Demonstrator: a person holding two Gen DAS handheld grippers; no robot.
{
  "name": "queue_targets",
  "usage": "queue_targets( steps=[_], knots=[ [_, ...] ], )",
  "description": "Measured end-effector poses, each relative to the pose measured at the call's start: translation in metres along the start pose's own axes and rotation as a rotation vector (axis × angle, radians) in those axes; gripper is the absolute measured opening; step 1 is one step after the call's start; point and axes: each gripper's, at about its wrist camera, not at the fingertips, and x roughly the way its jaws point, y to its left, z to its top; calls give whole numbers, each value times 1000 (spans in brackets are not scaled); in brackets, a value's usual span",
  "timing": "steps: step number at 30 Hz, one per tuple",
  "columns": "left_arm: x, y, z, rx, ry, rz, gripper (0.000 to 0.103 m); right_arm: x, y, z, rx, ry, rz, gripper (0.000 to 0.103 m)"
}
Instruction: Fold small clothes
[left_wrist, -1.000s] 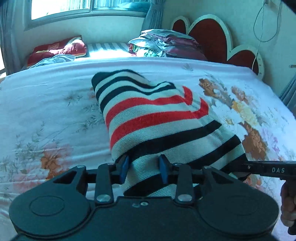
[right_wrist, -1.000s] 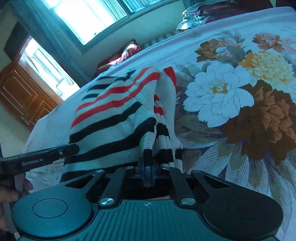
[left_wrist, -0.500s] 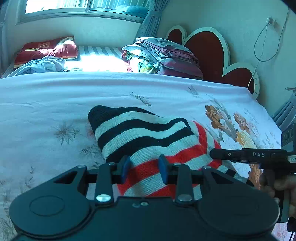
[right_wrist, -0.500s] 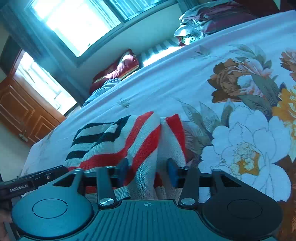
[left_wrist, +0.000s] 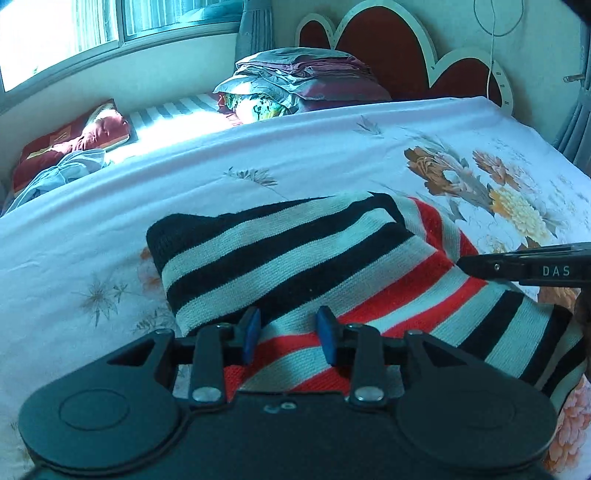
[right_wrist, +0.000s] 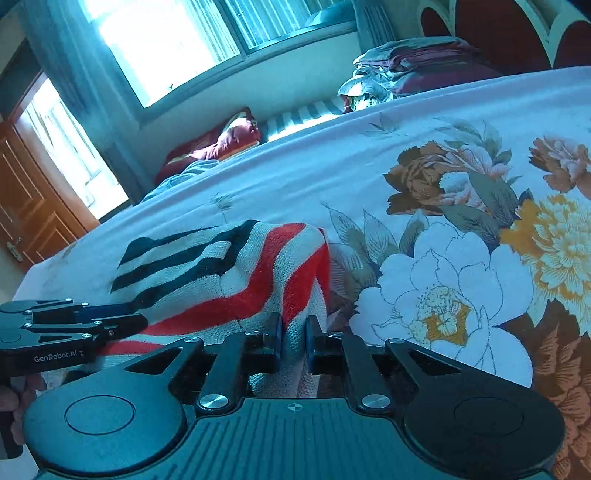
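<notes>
Lying folded near the middle of the floral bedsheet (left_wrist: 332, 155): the striped knit garment (left_wrist: 303, 258), black-and-white bands toward 11 o'clock in the left wrist view, red bands toward 3 o'clock.

Hovering low over the near edge of the garment at 6 o'clock: the left gripper (left_wrist: 289, 330), blue pads spread with a clear gap, gripping nothing, knit showing between and below the pads.

Sitting at the garment's right fold in the right wrist view: the right gripper (right_wrist: 294, 341), jaws narrowed with a ridge of red-and-white knit standing between them. Looking like a pinch, though full contact of both pads on the cloth not being certain. In the left wrist view, reaching in from 3 o'clock over the red stripes.

Judging the fold as roughly halfway: 1 layer already doubled over, the shape uneven, the corner at 1 o'clock bulging.

Risks from here:
- Dragging the top layer if the right gripper is lifting while pinching more than 1 layer, undoing the fold.
- Slipping of the loose knit from a shallow pinch, the edge dropping crooked.
- Snagging of the yarn on a pad edge.
- Rucking the bedsheet along with the garment if the left gripper is closing too low.
</notes>
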Motion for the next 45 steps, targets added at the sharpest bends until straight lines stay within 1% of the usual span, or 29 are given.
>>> queue_targets(
  steps=[1,2,4,6,7,8,9,10,11,13,15,18,19,20,21,23,24,25,27,29,31,33,35,37,38,39,41,42,45],
  knots=[
    [-5,0,1,-7,1,6,32,-5,2,2,-3,-2,-9,24],
    [-13,-2,2,-10,-10,6,28,-15,5,4,-16,-34,-39,31],
    [-38,-6,-1,-8,-57,-21,29,-39,16,6,-71,-94,-33,33],
    [-53,-11,-10,-33,-72,-52,29,-55,28,5,-126,-94,15,32],
    [-56,-13,-15,-46,-70,-57,29,-57,32,1,-149,-76,37,32],
    [-56,-16,-21,-48,-62,-45,30,-56,36,-4,-172,-43,54,30],
    [-51,-20,-26,-35,-49,-17,30,-51,39,-11,-195,-10,61,12],
    [-46,-25,-29,-19,-38,10,31,-40,39,-18,-222,38,39,0],
    [-42,-30,-31,4,-38,30,31,-32,38,-23,-238,66,19,0],
    [-36,-44,-31,62,-35,89,30,-27,33,-24,-210,53,29,0],
    [-34,-50,-30,77,-32,116,29,-25,31,-25,-216,59,18,0],
    [-41,-46,-33,34,-43,103,28,-29,33,-23,-226,71,10,0],
    [-53,-44,-33,6,-52,82,27,-36,36,-21,-230,64,3,0],
    [-66,-41,-35,-20,-73,48,24,-52,43,-21,-250,33,13,0],
    [-78,-40,-39,-51,-87,18,25,-64,47,-22,-273,12,37,0],
    [-92,-40,-49,-93,-88,-24,24,-77,52,-29,-305,29,72,0],
    [-92,-42,-53,-92,-78,-23,25,-79,54,-36,-327,50,89,0],
    [-90,-46,-58,-78,-68,-2,25,-78,54,-42,-341,72,89,0],
    [-80,-49,-62,-66,-39,25,26,-61,49,-56,-362,138,24,0],
    [-74,-49,-59,-76,-27,30,27,-53,41,-59,-300,138,40,0],
    [-73,-47,-56,-89,-14,30,27,-52,42,-58,-305,136,30,0],
    [-80,-48,-57,-91,-19,40,27,-53,41,-57,-294,139,34,0],
    [-90,-50,-65,-106,-25,63,26,-63,39,-56,-283,118,41,0],
    [-100,-50,-77,-134,-32,65,27,-76,38,-56,-281,87,49,0],
    [-102,-52,-84,-152,-27,68,27,-80,38,-58,-284,93,57,0],
    [-104,-53,-91,-171,-22,72,27,-78,37,-62,-295,122,60,0],
    [-102,-57,-103,-189,-9,87,27,-70,35,-71,-313,161,43,0],
    [-97,-58,-108,-196,5,100,27,-66,33,-75,-302,165,44,0],
    [-104,-55,-108,-256,-28,100,27,-68,33,-75,-274,141,40,0]
  ],
)
